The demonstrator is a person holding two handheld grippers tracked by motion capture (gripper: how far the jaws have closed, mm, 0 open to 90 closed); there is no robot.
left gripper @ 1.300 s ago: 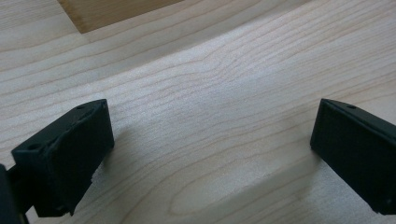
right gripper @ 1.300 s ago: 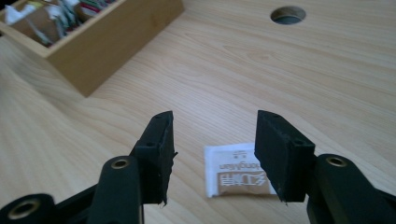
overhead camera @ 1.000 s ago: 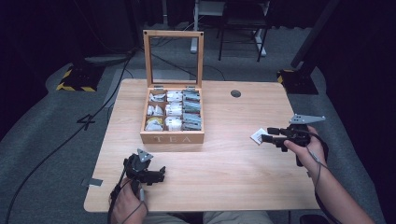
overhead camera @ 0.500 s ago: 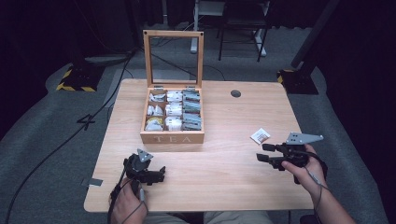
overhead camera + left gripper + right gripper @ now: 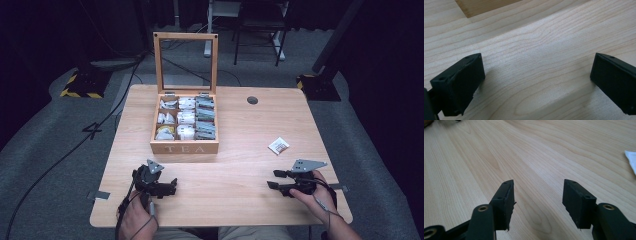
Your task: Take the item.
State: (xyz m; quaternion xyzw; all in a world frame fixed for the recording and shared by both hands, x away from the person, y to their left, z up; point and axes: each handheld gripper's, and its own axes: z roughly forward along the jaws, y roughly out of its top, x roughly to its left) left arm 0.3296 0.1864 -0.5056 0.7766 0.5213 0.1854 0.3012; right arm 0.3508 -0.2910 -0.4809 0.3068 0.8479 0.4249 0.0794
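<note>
The desk [image 5: 240, 135] is light wood. A wooden tea box [image 5: 185, 131] marked TEA stands left of centre toward the far edge, lid upright, compartments filled with tea bags. The left hand-held gripper [image 5: 171, 186] rests near the front-left corner, jaws wide apart, nothing between them. The right hand-held gripper [image 5: 272, 179] sits near the front-right corner, jaws parted and empty. A single white tea packet [image 5: 278, 146] lies flat near the right edge, apart from both.

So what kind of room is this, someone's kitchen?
Probably not: it looks like a recording studio or lab. Black drapes ring a lone table, cables cross the grey floor, and hazard-taped stand feet sit beside it.
</note>
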